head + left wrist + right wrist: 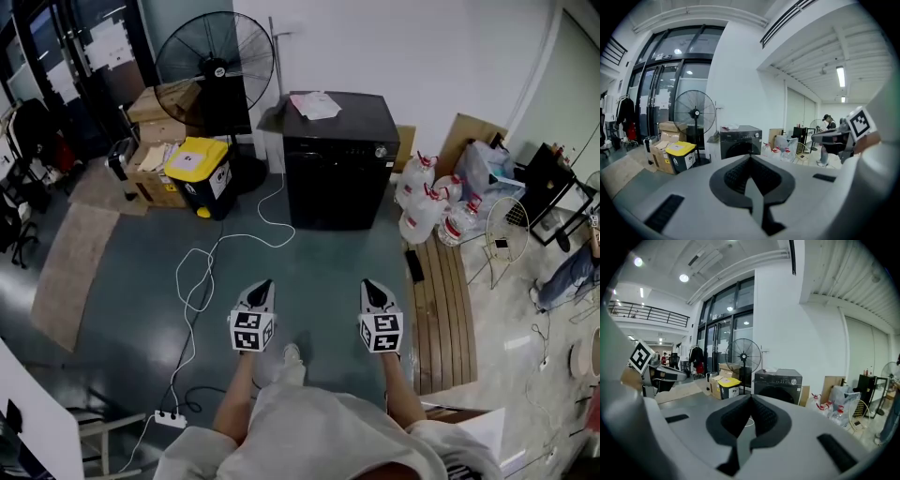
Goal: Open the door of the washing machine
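Both claws pressed together, nothing in them: left gripper (262,286) and right gripper (372,285) side by side out front. Black washing machine (339,159) sits well ahead against the white wall, door (777,393) shut and facing me. Step in hand looks like the approach: I walk straight in, mind the white cable (202,272) on the floor at left, spread one claw only near the door edge, then hook and pull outward
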`<state>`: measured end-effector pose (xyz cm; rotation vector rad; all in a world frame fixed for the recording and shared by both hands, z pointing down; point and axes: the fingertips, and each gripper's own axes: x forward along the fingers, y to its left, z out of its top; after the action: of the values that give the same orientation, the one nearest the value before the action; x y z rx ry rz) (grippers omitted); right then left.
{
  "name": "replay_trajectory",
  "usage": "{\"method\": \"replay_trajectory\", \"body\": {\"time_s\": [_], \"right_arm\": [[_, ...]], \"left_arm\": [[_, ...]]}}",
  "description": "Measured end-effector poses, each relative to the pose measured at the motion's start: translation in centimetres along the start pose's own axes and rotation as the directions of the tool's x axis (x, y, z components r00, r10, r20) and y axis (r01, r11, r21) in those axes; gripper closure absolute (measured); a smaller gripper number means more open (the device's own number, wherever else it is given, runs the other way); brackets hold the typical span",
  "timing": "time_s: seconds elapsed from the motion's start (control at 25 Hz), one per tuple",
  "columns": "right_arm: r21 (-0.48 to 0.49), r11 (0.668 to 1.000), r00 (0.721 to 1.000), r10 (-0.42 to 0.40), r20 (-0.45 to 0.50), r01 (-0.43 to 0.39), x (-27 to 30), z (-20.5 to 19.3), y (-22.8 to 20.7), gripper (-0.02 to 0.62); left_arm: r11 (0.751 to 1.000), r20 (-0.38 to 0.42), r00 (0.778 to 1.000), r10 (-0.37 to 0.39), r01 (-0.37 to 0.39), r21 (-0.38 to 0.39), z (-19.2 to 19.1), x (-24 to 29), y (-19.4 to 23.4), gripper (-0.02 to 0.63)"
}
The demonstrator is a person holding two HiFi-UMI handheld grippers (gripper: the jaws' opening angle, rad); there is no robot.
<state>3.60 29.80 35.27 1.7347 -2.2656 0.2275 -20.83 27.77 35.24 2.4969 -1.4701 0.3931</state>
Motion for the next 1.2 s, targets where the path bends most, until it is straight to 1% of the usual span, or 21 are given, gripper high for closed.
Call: {"method": "replay_trajectory", "body": {"time_s": [0.2,0.68,0.88,1.2], "right_arm": [[-0.006,1.000,1.000,-0.024,0.005,0.024,5.0,2.6,-0.7,0.597],[-0.008,0.998,0.998,-0.066,-0.002,0.066,15.9,6.2,-1.2,0.597],[0.001,0.996,0.996,-0.084,-0.013,0.084,18.4,6.3,-1.2,0.597],[0.014,0.997,0.996,-0.080,-0.045,0.081,21.0,5.5,-0.5,0.597]], "left_arm": [[1.000,0.001,1.000,-0.025,0.025,0.010,2.3,4.3,3.4,0.598],[0.997,0.010,0.997,-0.074,0.074,0.016,6.2,13.7,11.4,0.598],[0.995,0.005,0.995,-0.095,0.095,0.018,6.5,16.3,13.1,0.598],[0.994,-0.016,0.994,-0.111,0.111,0.015,6.2,18.3,14.8,0.598]]}}
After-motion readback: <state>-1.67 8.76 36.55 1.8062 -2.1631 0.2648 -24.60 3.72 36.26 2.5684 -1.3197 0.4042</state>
